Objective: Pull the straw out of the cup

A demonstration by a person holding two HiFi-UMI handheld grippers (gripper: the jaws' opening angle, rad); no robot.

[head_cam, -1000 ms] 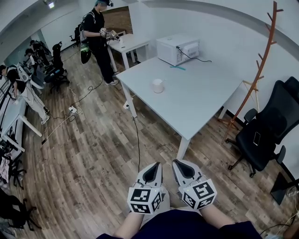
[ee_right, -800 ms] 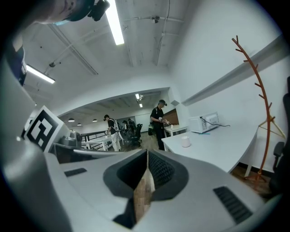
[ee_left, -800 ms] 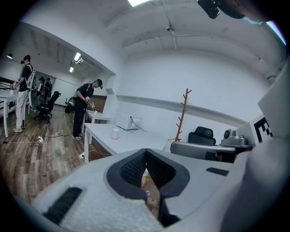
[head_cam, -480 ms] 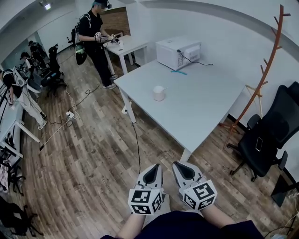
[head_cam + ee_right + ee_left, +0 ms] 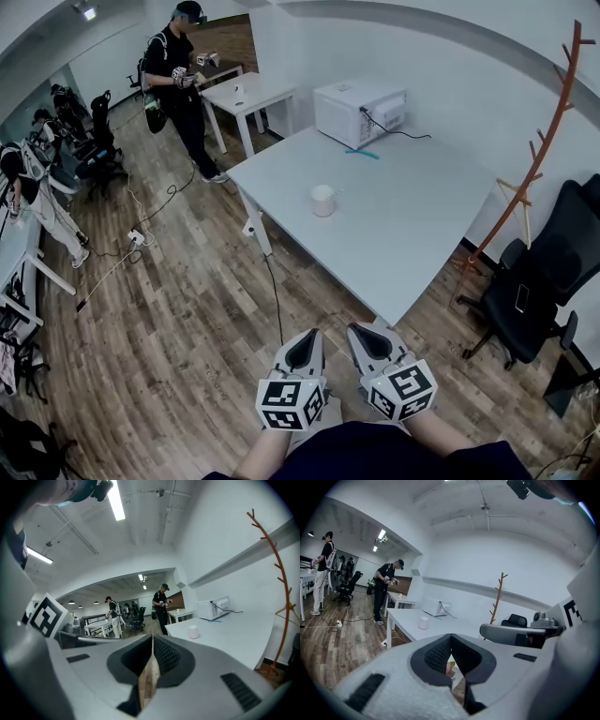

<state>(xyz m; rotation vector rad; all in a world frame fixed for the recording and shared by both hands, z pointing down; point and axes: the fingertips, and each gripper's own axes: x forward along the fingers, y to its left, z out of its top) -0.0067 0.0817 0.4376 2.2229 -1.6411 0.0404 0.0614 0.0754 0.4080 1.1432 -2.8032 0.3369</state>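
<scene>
Head view shows the small white cup (image 5: pixel 322 201) on the large white worktop (image 5: pixel 394 234), well apart from both grippers, which are held low by the person's body. Left gripper (image 5: pixel 305 345) and right gripper (image 5: pixel 370 342) each have their fingers pressed together on nothing. A thin straw (image 5: pixel 197 624) leans from the cup's rim. Best to step closer, steady the cup with one gripper, then pinch the straw high and lift along its lean.

An office — white desks (image 5: pixel 394 202), swivel chairs (image 5: pixel 539 281), a microwave (image 5: pixel 359 111).
</scene>
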